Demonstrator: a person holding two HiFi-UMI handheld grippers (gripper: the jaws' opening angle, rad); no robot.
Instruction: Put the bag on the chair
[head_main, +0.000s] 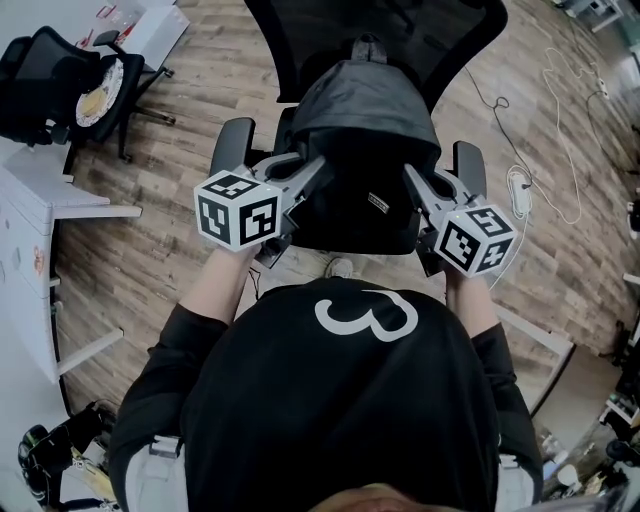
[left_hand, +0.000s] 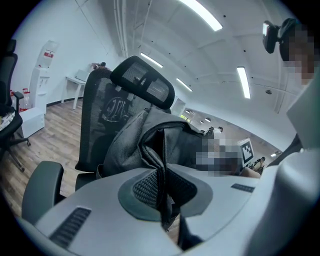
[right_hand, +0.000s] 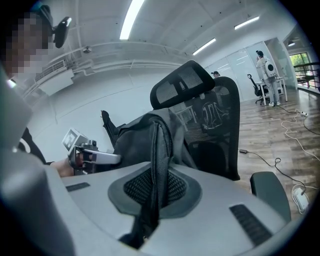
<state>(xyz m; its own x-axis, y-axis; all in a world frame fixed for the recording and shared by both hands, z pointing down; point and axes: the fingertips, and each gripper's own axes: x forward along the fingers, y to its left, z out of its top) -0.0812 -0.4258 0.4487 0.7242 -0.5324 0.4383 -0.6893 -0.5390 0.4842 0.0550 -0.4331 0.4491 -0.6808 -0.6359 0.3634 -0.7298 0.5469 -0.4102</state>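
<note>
Bright ceiling strip lights (left_hand: 202, 14), fisheye-warped edges.

- Your bag (head_main: 365, 130) is between the chair's (head_main: 300, 40) armrests, in front of its backrest.
- Your left gripper (head_main: 316, 168) is at the bag's left side, your right gripper (head_main: 411, 175) at its right.

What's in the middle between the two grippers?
The bag, seen in the head view. The left gripper and right gripper each pinch one side of it.
</note>
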